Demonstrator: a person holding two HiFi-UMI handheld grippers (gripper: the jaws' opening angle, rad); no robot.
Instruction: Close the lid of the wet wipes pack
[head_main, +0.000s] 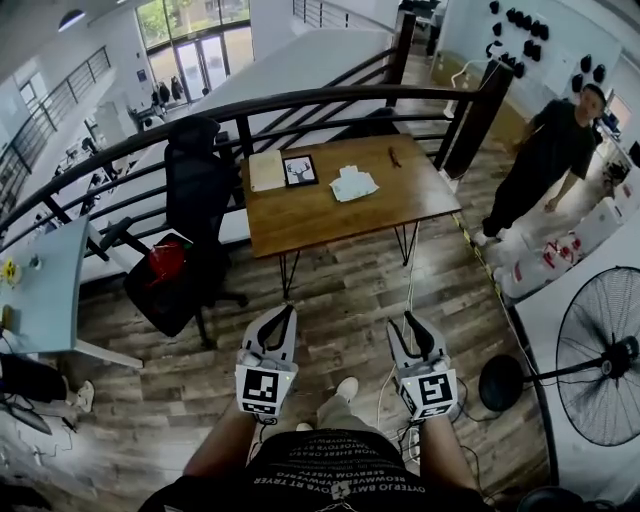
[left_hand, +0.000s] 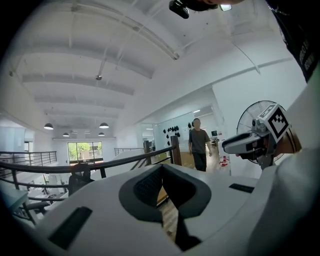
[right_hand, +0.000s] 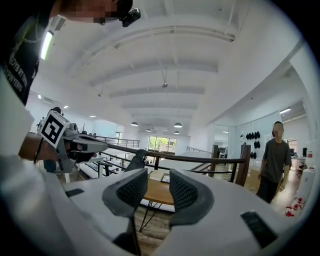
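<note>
Claws: right claw (right_hand: 157, 181) open, empty; left claw (left_hand: 162, 170) shut.

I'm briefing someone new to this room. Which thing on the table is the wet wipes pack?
Find the wooden table beside the black railing. On its top, right of the black-framed picture, lies the wet wipes pack. It is the only white, crumpled-looking item there; the tan folder is flat and sits left of the picture.
</note>
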